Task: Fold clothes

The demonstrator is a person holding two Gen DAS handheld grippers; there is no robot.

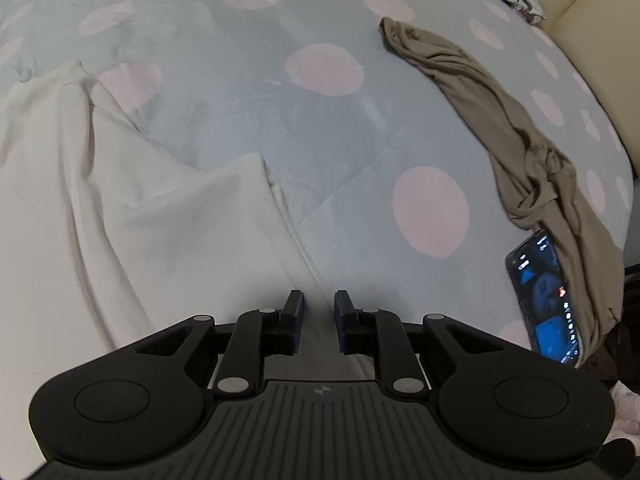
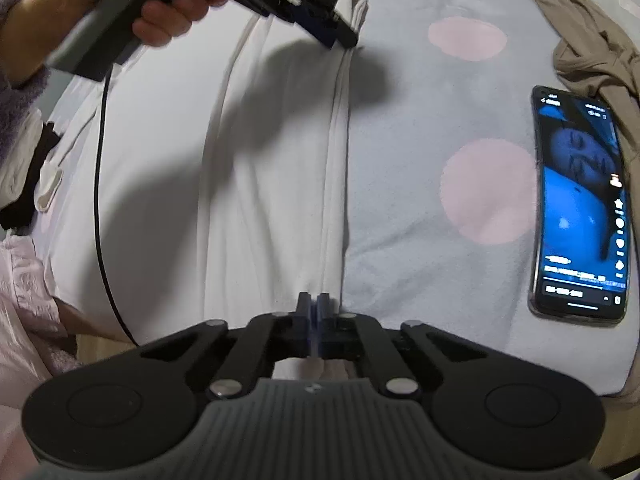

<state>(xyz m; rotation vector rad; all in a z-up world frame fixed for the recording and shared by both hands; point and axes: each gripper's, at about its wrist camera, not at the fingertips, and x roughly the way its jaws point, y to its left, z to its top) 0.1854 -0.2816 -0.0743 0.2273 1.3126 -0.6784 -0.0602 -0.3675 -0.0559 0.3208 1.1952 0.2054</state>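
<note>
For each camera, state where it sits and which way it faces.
Left wrist: behind the left claw, looking across the dotted bedspread over the white garment; no body shows.
Right wrist: behind the right claw, shut on the white garment's edge, facing the left claw and the hand holding it.
Shared: white garment, brown garment, phone, bedspread.
</note>
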